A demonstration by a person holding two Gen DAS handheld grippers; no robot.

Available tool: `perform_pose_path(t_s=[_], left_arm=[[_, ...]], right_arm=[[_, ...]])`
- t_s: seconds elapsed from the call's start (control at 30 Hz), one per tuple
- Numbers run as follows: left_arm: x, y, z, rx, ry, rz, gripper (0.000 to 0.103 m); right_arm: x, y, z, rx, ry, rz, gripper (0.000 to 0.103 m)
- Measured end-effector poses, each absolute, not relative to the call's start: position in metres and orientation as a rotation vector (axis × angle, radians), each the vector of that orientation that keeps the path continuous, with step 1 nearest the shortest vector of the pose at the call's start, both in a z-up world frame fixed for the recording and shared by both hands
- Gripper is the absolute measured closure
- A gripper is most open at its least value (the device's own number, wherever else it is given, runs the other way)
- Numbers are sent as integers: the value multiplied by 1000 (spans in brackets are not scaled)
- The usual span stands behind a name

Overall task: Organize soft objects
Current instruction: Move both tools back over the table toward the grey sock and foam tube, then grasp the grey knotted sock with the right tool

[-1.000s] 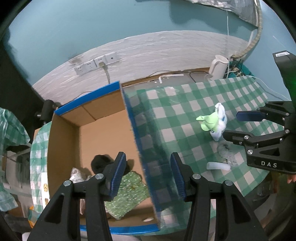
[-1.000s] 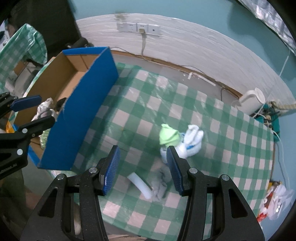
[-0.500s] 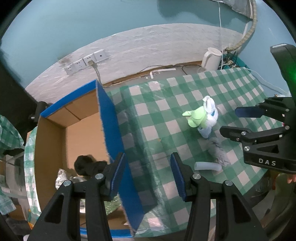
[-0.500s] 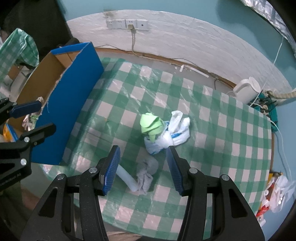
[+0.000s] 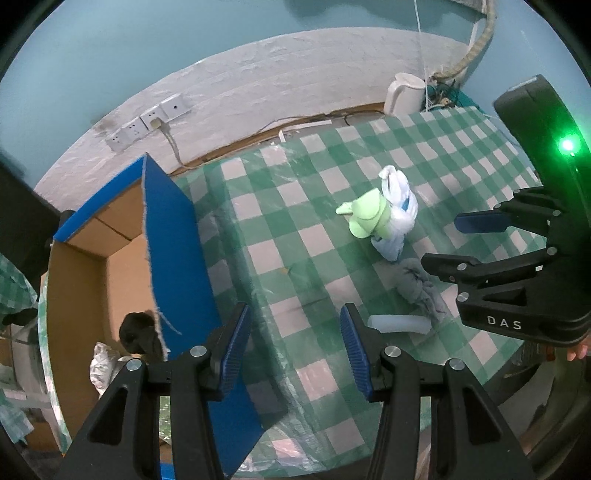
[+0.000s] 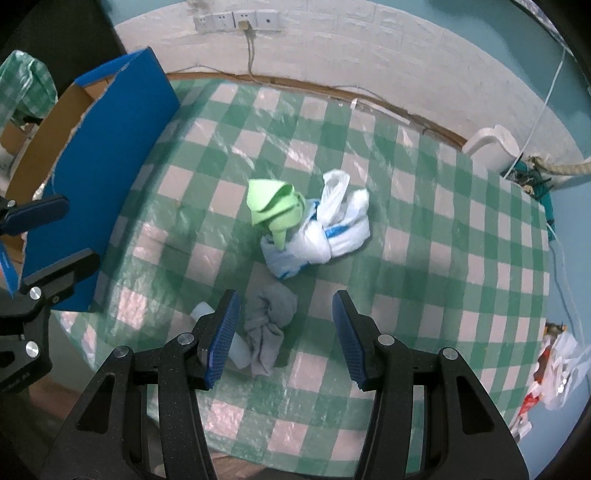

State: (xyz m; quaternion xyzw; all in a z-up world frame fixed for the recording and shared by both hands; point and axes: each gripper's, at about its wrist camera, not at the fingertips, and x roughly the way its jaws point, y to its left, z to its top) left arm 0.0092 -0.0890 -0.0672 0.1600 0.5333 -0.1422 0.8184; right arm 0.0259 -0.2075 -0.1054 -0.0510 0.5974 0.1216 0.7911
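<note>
On the checked tablecloth [image 6: 424,236] below my right gripper [image 6: 284,332] lies a crumpled grey cloth [image 6: 269,325], partly framed between my two blue pads, which stand apart and touch nothing. Just beside it, at the table's near edge, a pale rolled tube [image 5: 399,324] lies flat, its end touching the grey cloth; my right-hand pad hides part of it in the right wrist view. Farther in, near the middle of the table, a light green cloth [image 6: 275,212] sits bunched against a knotted white plastic bag [image 6: 328,232] with blue print, the two touching.

My left gripper [image 5: 293,350] hangs over the tablecloth near the wall of a cardboard box [image 5: 173,243] with blue outer sides; its pads are also parted, gripping nothing. Inside the box I can see a black soft item [image 5: 135,332] and a pale crinkled one [image 5: 101,369] at the bottom.

Beyond the table, a white kettle [image 5: 404,92] stands by the wall, and a row of wall sockets [image 6: 236,20] holds one plugged cable.
</note>
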Motion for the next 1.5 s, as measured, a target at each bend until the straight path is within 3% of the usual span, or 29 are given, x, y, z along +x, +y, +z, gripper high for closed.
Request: perform_pose_path(t_s=[1.3, 1.4, 1.5], left_arm=[[17, -109, -129, 431, 1241, -356, 52], [18, -108, -130, 415, 1251, -369, 52], [19, -109, -131, 419, 1248, -376, 49]], right_arm=[[40, -183, -176, -104, 1439, 284, 51], [41, -181, -180, -112, 1456, 287, 62], [42, -186, -185, -108, 1458, 293, 64]])
